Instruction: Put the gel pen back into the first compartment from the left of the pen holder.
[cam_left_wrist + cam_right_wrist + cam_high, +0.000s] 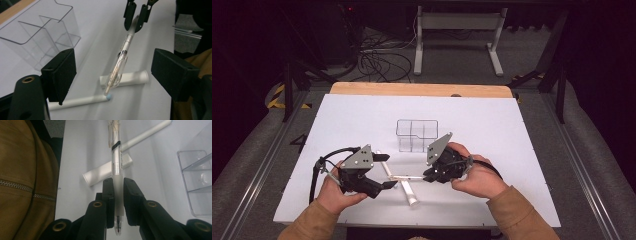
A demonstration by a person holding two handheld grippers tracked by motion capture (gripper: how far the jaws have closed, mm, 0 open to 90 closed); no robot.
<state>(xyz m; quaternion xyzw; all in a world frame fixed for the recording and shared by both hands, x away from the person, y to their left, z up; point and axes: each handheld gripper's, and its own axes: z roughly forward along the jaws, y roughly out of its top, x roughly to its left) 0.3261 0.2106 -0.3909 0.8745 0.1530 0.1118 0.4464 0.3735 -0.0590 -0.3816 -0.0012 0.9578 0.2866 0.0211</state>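
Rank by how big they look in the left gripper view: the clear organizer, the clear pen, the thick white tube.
1. clear organizer, clearly largest.
2. clear pen, held up nearer the camera by the right gripper, so unsure.
3. thick white tube, partly hidden behind the pen.

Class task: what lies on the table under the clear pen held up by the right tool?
Under the clear pen lie a short white tube and a long white pen; the crossing hides part of the tube.

Tan jacket sleeves (512,210) with a metal zip clothe the person's forearms; each hand carries a black two-jaw gripper, left (388,171) and right (428,176), topped by a grey three-cornered plate with brass-ringed screw holes and a black cable looping at nine o'clock.
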